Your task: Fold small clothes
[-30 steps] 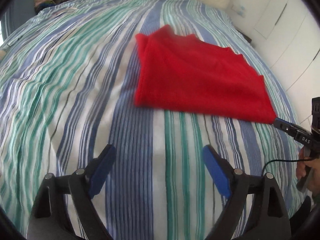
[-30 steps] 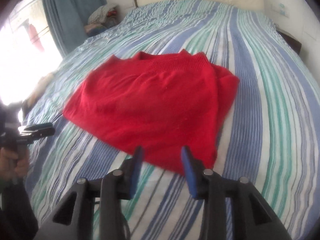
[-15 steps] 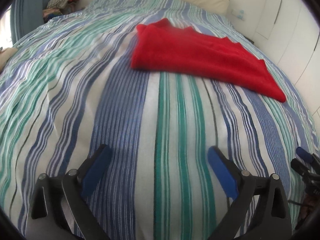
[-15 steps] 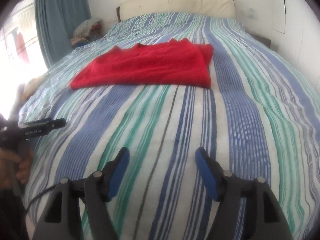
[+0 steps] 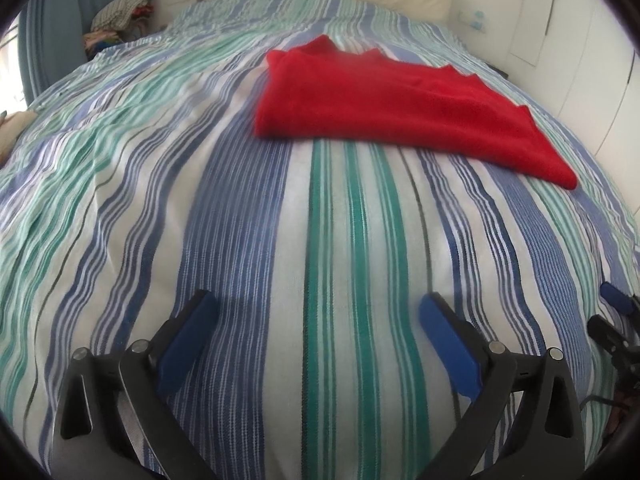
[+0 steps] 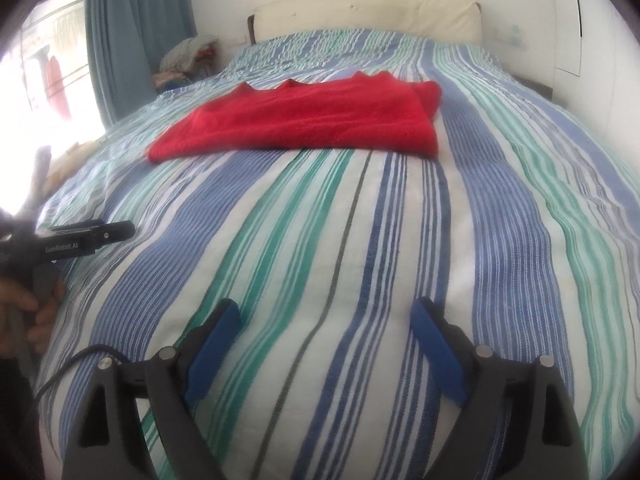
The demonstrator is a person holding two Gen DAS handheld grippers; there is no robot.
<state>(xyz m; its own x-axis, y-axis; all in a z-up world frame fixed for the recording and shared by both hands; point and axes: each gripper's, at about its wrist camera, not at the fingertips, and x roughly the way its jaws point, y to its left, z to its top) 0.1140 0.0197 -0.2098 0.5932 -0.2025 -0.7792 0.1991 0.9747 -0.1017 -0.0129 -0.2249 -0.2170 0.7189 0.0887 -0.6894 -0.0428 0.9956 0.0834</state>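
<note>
Black left tool (image 6: 92, 236) reads "GenRobot.AI" (white letters), above striped bedspread (image 6: 360, 240).

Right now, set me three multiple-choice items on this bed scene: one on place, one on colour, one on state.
1. Where does the garment lie?
A. on the bedspread, beyond both tongs
B. between the right tongs
C. on the floor

2. What colour is the garment?
A. green
B. red
C. white

3. How is the garment?
A. hanging from the tongs
B. rolled into a ball
C. folded flat, free of the tongs

Key: 1 A, it rests mid-bed, far from the left tongs and the right tongs. 2 B, plain red against the stripes. 3 C, it lies layered and flat; the left tongs are wide open, the right tongs are opening, nothing between either pair.
</note>
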